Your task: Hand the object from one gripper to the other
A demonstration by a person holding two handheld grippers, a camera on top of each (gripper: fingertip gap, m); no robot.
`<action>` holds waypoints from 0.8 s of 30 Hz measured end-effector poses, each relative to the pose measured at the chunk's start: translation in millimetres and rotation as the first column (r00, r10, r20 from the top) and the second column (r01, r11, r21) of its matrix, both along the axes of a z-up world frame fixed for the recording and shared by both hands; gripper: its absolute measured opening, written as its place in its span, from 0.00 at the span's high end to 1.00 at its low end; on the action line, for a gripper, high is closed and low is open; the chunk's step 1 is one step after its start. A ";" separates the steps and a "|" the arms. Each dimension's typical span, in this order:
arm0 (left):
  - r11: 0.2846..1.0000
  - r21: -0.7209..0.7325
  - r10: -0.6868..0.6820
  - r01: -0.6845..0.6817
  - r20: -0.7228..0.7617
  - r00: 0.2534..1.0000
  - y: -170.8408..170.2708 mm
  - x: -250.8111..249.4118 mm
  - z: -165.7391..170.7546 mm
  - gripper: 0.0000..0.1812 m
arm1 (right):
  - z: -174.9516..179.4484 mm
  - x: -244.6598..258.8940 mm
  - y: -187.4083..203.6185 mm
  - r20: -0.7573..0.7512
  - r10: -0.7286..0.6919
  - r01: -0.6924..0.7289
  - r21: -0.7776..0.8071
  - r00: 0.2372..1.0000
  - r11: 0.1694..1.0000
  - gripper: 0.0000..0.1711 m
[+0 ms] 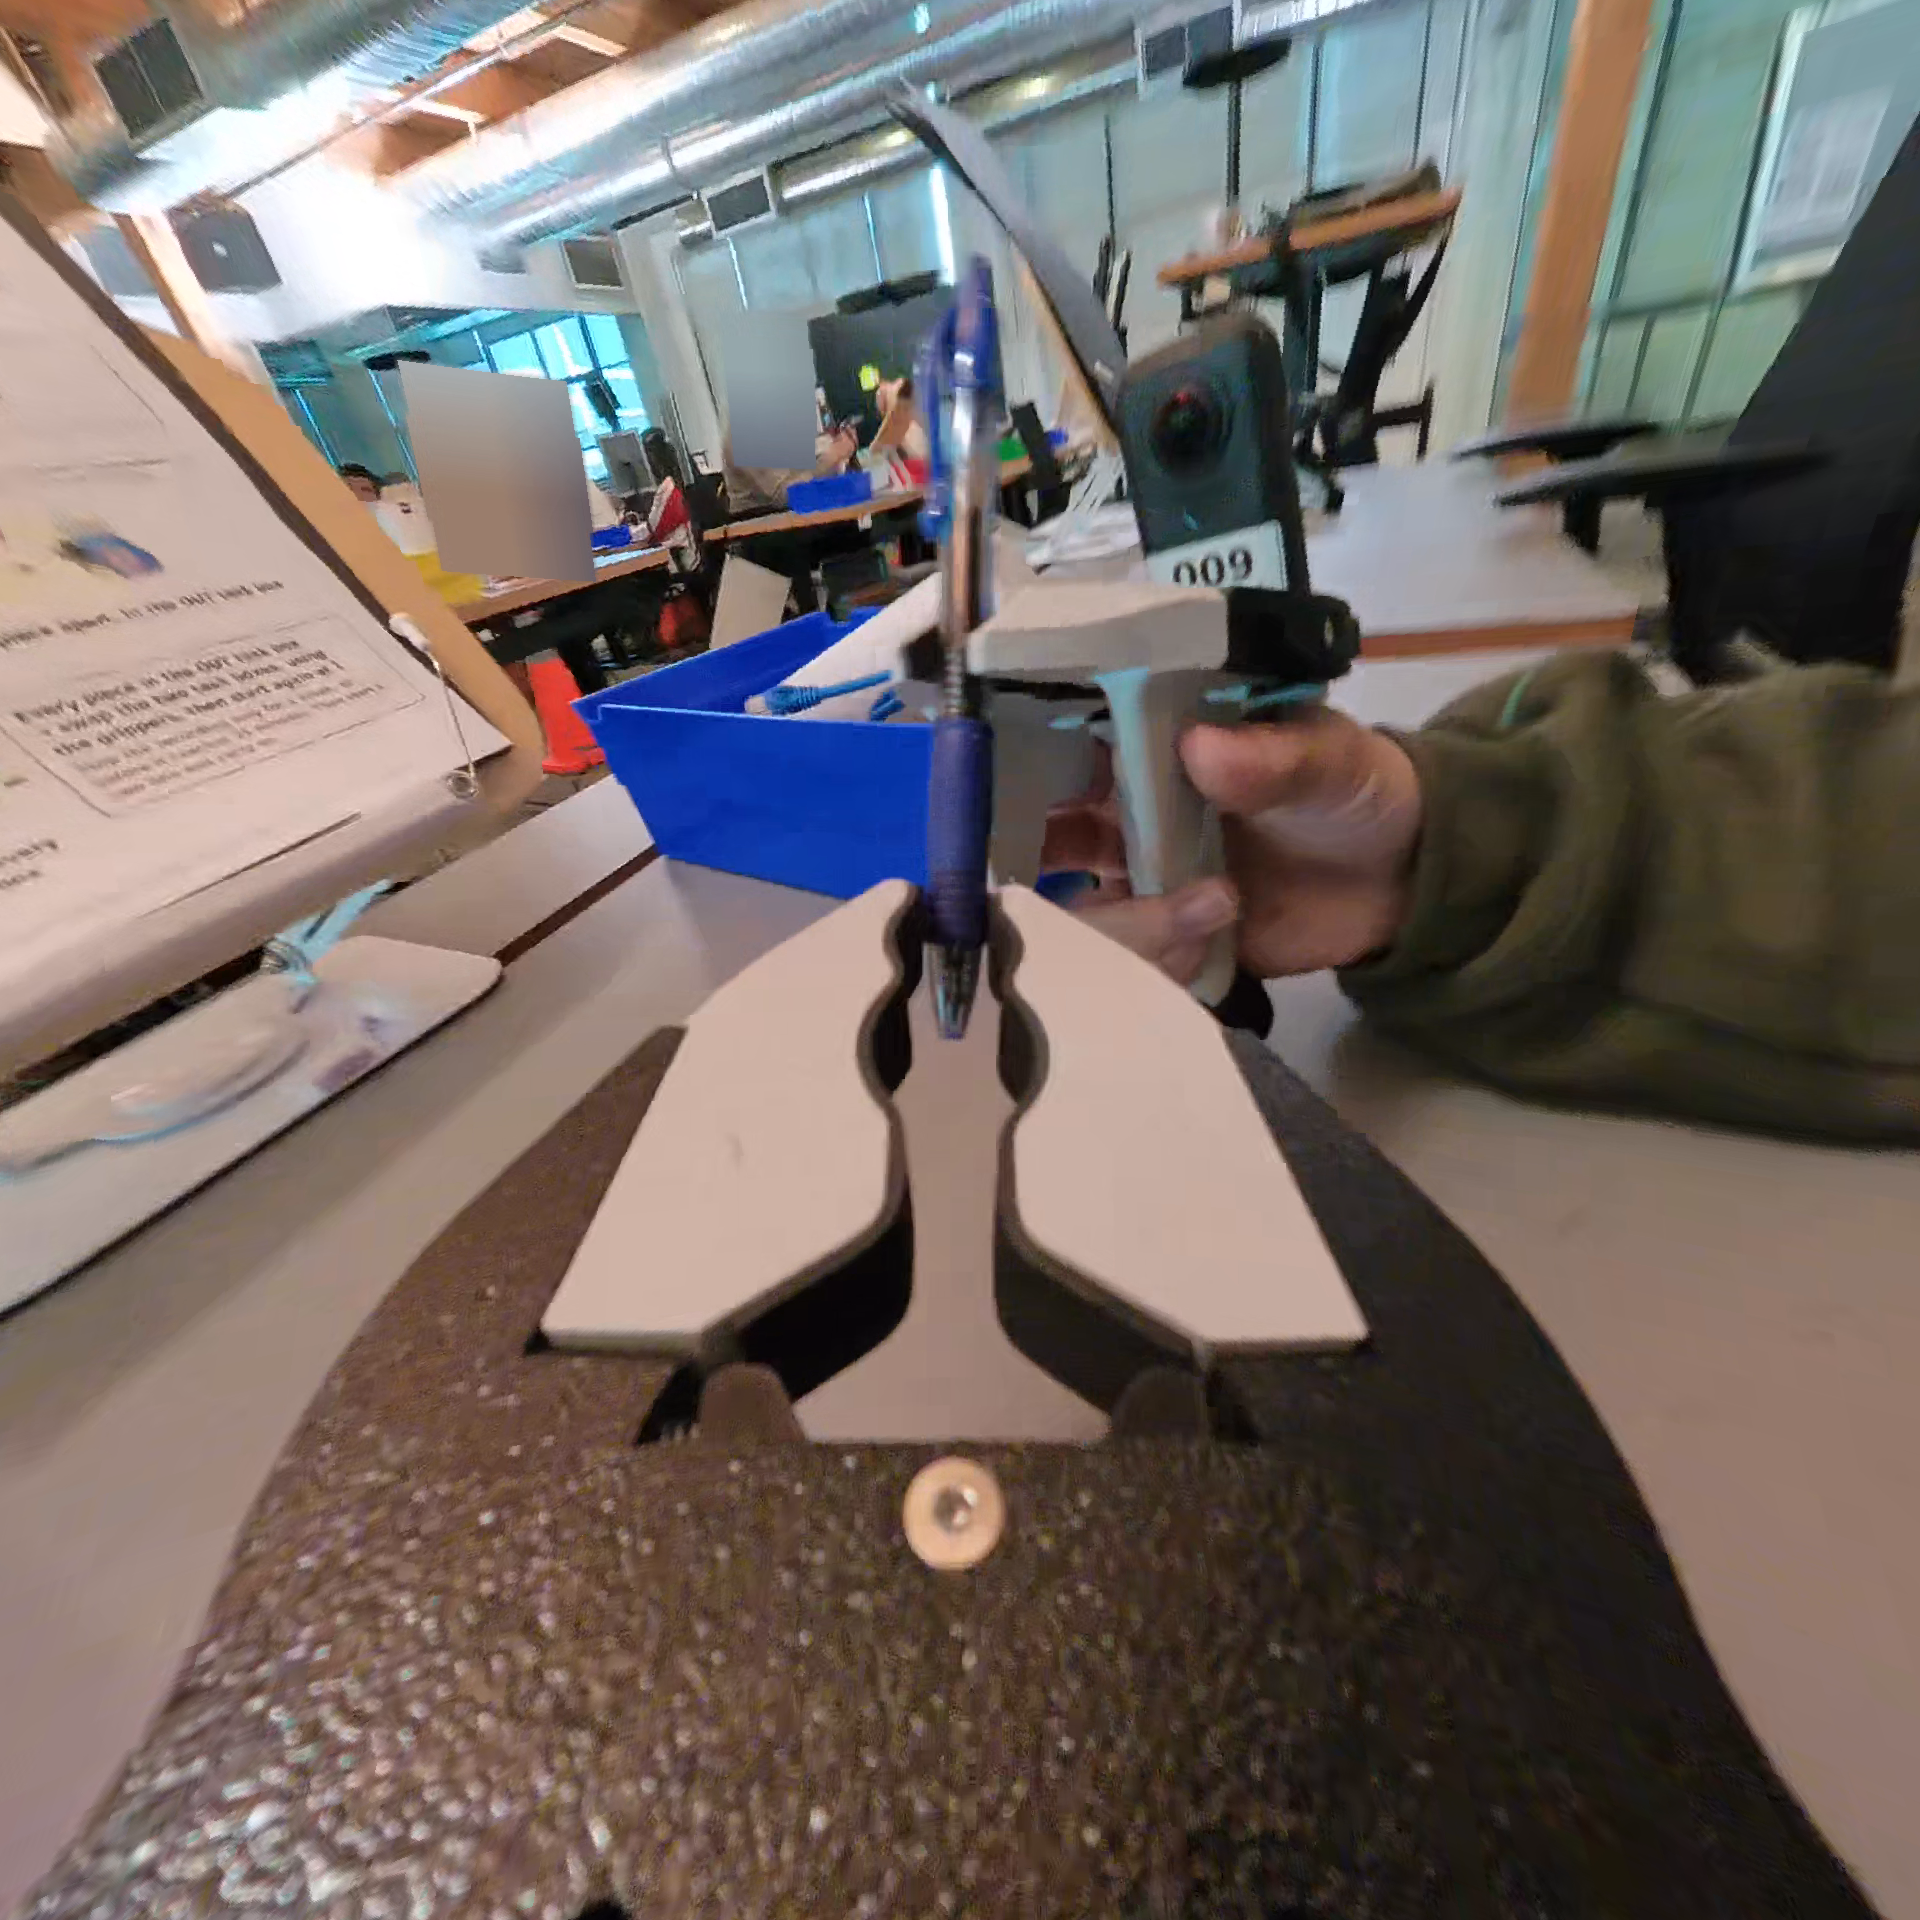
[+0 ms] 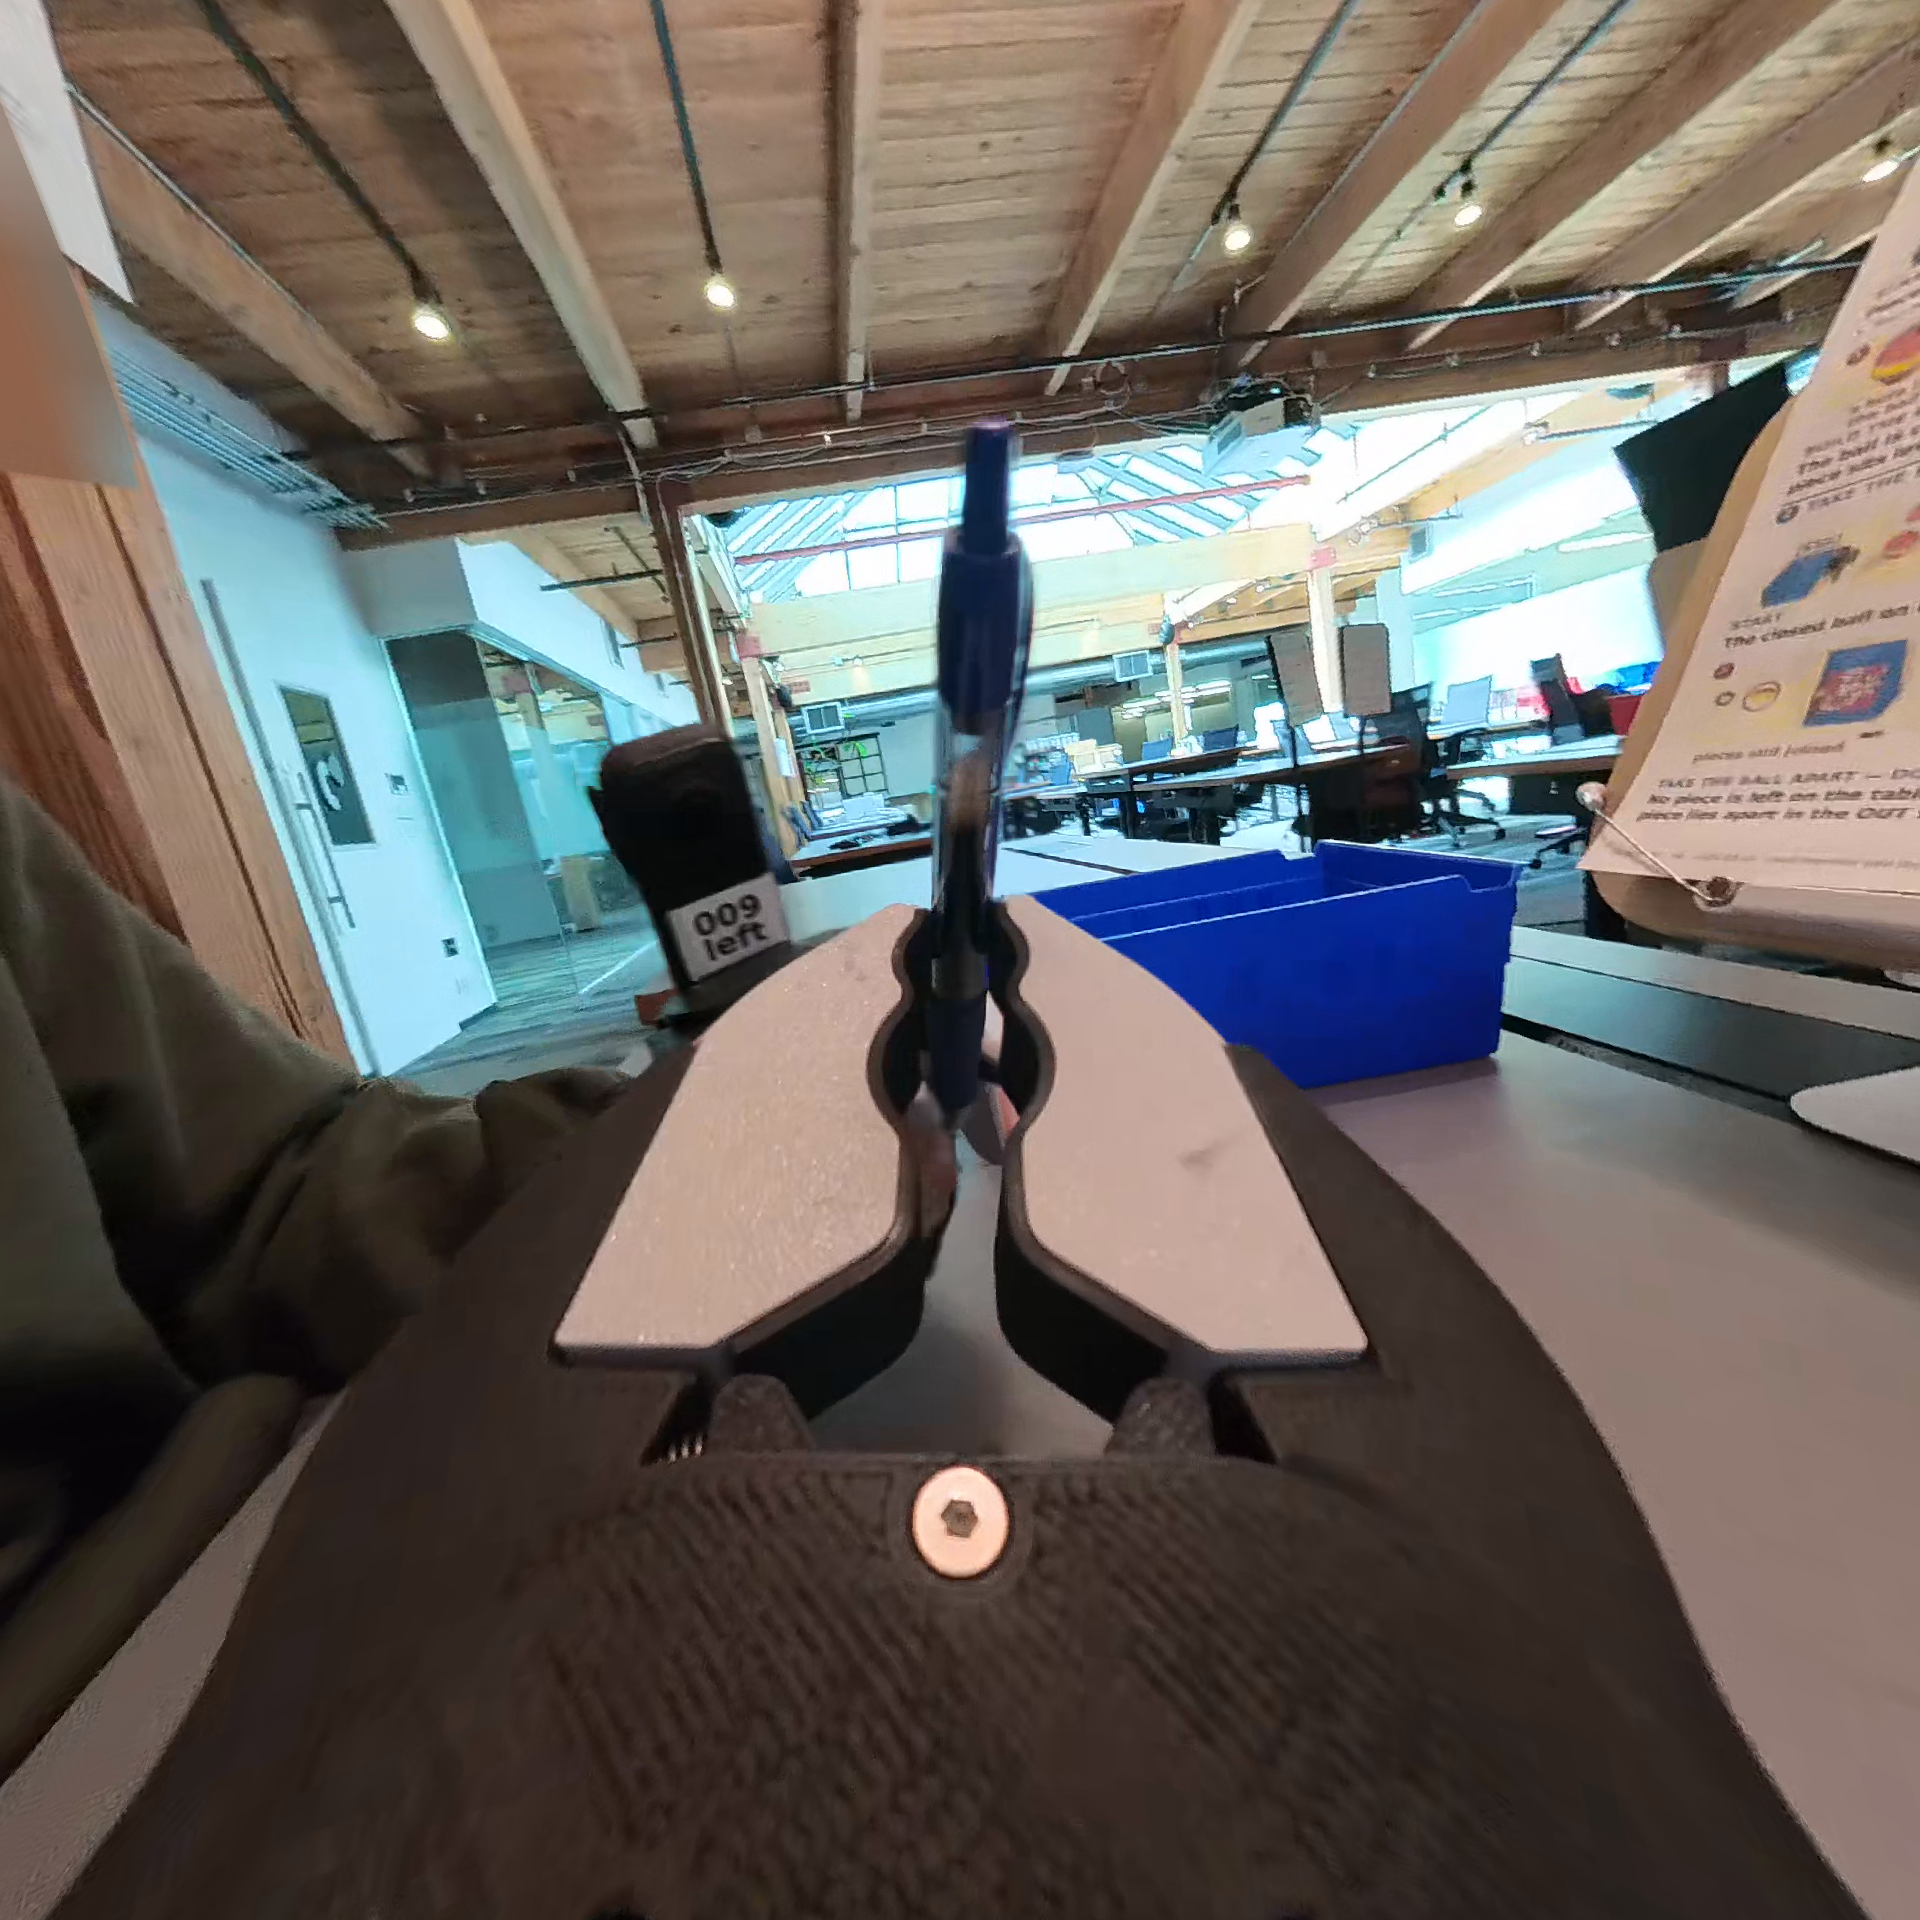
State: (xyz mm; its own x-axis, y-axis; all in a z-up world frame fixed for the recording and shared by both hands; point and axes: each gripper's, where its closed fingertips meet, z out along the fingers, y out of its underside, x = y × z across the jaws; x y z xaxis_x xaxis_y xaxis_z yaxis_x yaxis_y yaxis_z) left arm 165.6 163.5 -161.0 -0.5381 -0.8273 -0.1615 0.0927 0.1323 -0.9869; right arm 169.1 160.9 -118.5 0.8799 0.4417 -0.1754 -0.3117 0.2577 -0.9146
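The blue pen [image 1: 957, 810] stands up straight, pinched by both the left gripper [image 1: 954, 920] and the right gripper [image 2: 961, 935]. Behind it, a blue bin [image 1: 769, 790] on the table [image 1: 1558, 1299] holds a blue cable [image 1: 821, 691]. A paper sign [image 1: 156, 665] stands nearby.

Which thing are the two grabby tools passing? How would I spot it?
Find the blue bin on the grey table. Just before it, both tools pinch one upright pen. Unlike the bin, it is thin, with a dark blue grip and a clear barrel.

Olive-green sleeve [image 1: 1621, 883] — each hand-held gripper black, grey-fingered, one silver screw [image 1: 953, 1510].
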 end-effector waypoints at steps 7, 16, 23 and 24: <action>0.985 0.112 0.129 -0.131 0.023 0.991 14.3 8.3 -4.7 0.94 | -10.5 11.6 7.2 0.026 -0.110 0.111 -0.058 0.994 0.992 0.93; 0.858 0.345 0.415 -0.381 -0.030 0.909 47.7 19.9 -22.6 0.94 | -50.2 51.3 18.7 0.909 -0.415 0.703 0.315 -0.032 0.637 0.66; 0.865 0.357 0.393 -0.352 -0.045 0.918 36.3 19.4 -24.2 0.94 | -56.5 35.2 38.8 0.897 -0.315 0.625 0.442 -0.309 0.644 0.88; 0.868 0.350 0.393 -0.353 -0.048 0.918 36.5 19.2 -23.5 0.94 | -57.8 36.3 39.0 0.899 -0.313 0.628 0.438 -0.306 0.643 0.89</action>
State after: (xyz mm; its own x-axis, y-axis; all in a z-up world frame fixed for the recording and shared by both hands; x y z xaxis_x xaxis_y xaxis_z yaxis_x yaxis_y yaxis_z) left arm 184.8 200.0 -184.5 -0.2305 -0.8802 -0.4148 -0.1382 0.4516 -0.8814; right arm 205.3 199.9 -176.3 0.1341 -0.1141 0.9844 0.9115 -0.3756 -0.1677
